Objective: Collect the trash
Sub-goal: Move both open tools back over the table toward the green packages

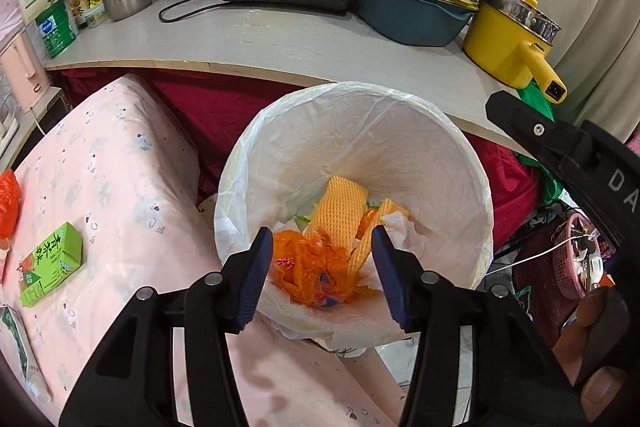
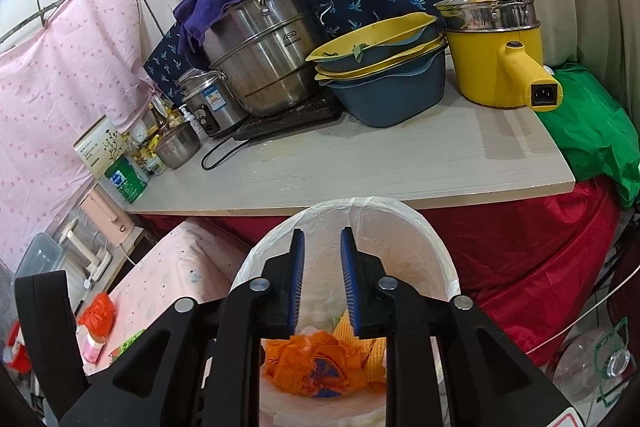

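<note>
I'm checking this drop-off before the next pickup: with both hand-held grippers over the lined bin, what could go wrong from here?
1. The bin liner sits loosely on the rim; the left hand-held gripper low inside might snag it on withdrawal.
2. The orange plastic bag lies just below the open fingertips and could catch and lift out.
3. The right hand-held gripper hangs over the same bin, so the two might bump.

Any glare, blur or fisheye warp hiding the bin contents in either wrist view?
Left wrist: sharp and evenly lit, the trash bin and orange bag clear; the table edge bows. Right wrist: equally sharp, the right claw blocking part of the bin.
</note>
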### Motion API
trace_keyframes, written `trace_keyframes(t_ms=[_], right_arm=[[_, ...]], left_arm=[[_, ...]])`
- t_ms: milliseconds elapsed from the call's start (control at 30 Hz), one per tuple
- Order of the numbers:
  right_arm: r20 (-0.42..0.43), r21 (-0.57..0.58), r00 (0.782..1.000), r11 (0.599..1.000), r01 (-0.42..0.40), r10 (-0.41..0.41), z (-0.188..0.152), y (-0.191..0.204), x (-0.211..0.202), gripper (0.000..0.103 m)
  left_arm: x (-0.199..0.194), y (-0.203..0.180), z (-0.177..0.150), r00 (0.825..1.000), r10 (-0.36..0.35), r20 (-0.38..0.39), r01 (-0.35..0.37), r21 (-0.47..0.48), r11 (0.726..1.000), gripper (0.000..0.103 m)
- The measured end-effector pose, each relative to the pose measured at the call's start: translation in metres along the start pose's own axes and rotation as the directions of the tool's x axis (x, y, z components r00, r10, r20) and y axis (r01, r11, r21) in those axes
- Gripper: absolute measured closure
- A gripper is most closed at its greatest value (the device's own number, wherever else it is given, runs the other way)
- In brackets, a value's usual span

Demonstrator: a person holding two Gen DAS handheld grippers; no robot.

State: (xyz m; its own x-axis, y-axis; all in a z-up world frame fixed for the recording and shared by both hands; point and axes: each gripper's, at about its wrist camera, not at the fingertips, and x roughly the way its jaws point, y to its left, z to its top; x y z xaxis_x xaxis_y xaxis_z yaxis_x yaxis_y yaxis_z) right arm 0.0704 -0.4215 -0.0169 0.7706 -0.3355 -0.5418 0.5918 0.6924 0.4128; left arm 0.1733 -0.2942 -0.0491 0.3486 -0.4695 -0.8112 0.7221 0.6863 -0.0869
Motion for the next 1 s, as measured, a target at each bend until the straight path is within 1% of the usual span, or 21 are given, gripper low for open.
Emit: trace_keyframes(t_ms=[300,433,567,733,900,1000], right_arm=[[0.01,-0.031,1.0,0.999,-0.019,0.019,-0.004,0.023,-0.015,0.08],[0.019,-0.055,0.999,0.998,-0.036,0.037,-0.006,0.04,-0.024,0.075],[0.017,-0.087,0.998,0.994,-0.059,0.061,-0.01,0.063,-0.031,0.075],[0.003,-0.125,0.995,0.987,-0.101,0.102,-0.02,0.097,-0.039,0.075],[-0.011,-0.178,0.989,0.973,-0.145,0.145,-0.032,0.134,-0.047,0.074],[-0.021,-0.205,0.985,0.964,-0.17,0.17,-0.04,0.156,-0.052,0.074]], left_arm=[[-0.026,0.02,-0.002,0.999,0.013,0.036,-0.012,-0.042,0.999,0.054],[-0.042,0.039,-0.006,0.998,0.025,0.055,-0.021,-0.081,0.996,0.053],[-0.058,0.06,-0.012,0.996,0.049,0.076,-0.04,-0.122,0.992,0.053],[-0.08,0.092,-0.022,0.992,0.083,0.095,-0.064,-0.182,0.981,0.053],[-0.1,0.123,-0.035,0.987,0.12,0.111,-0.089,-0.246,0.965,0.053],[-0.113,0.142,-0.044,0.982,0.146,0.121,-0.107,-0.287,0.952,0.048]])
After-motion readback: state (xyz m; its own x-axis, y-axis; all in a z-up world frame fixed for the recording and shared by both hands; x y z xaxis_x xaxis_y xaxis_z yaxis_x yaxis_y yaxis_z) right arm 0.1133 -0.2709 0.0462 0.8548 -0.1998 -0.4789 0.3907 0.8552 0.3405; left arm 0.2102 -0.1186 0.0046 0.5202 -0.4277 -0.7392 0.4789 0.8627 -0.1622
